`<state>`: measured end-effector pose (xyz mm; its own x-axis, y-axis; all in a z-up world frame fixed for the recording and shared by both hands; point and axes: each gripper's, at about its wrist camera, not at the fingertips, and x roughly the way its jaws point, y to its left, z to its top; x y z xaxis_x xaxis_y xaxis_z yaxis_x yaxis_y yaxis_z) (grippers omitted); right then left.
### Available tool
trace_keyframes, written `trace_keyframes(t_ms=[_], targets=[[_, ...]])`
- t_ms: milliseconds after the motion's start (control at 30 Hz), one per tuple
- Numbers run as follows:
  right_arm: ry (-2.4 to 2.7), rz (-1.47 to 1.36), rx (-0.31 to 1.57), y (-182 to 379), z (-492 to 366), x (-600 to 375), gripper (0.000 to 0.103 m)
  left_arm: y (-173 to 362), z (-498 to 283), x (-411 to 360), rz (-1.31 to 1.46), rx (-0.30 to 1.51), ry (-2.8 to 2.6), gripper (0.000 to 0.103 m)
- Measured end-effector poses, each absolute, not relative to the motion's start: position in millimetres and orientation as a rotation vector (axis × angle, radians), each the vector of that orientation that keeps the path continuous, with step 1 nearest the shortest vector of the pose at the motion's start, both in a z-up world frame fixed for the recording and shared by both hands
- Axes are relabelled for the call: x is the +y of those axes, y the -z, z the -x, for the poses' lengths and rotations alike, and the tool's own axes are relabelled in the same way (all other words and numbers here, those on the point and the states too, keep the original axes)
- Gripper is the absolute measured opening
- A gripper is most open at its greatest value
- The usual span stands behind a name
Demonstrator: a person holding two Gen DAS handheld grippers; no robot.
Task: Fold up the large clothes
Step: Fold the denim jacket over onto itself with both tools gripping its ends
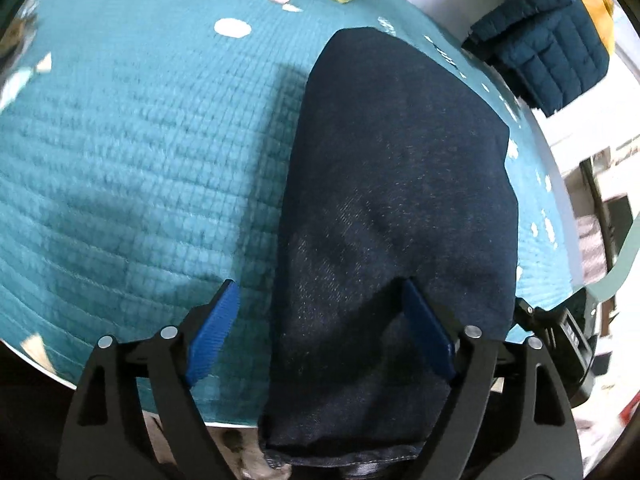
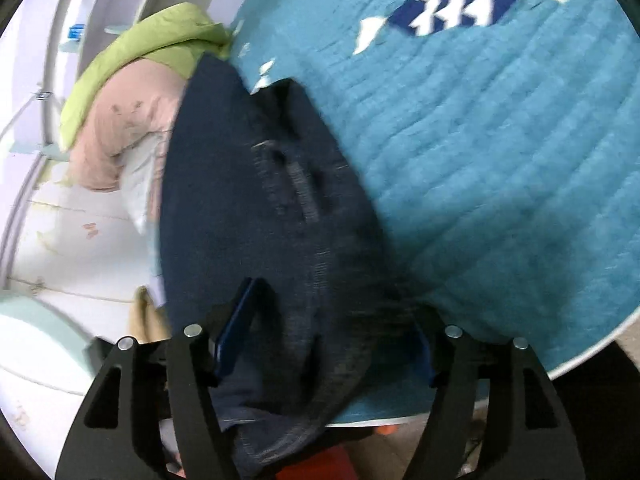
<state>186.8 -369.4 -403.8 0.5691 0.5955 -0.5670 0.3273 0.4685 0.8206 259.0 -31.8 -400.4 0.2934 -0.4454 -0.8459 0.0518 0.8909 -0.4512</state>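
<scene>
Dark navy jeans (image 1: 396,184) lie folded lengthwise on a teal quilted cover (image 1: 132,152), one end hanging over the near edge. My left gripper (image 1: 320,312) is open just above the near end of the jeans, the right finger (image 1: 428,332) over the denim, the left finger (image 1: 214,332) over the cover. In the right wrist view the jeans (image 2: 248,200) show a seam and belt loop. My right gripper (image 2: 328,328) is open with denim bunched between its fingers, not clamped.
A pile of green (image 2: 152,40) and pink (image 2: 120,136) clothes lies beside the jeans. A navy and yellow quilted jacket (image 1: 552,52) sits beyond the surface's far right edge. A fish pattern (image 2: 460,0) marks the cover. The rounded near edge (image 2: 580,360) drops to the floor.
</scene>
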Motion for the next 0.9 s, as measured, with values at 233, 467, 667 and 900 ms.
trace_keyframes(t_ms=[233, 467, 667, 900], targets=[[-0.153, -1.022, 1.022, 402, -205, -351, 0.055, 406, -258, -49, 0.346, 1.251, 0.367, 0.082], [-0.175, -0.775, 0.990, 366, -220, -312, 0.026, 380, -246, -60, 0.223, 1.152, 0.388, 0.044], [-0.202, -0.541, 0.897, 312, -227, -259, 0.023, 331, -233, -58, 0.134, 1.013, 0.429, 0.031], [-0.329, -0.470, 0.741, 245, -240, -206, 0.023, 260, -238, -6, 0.140, 0.861, 0.414, 0.030]])
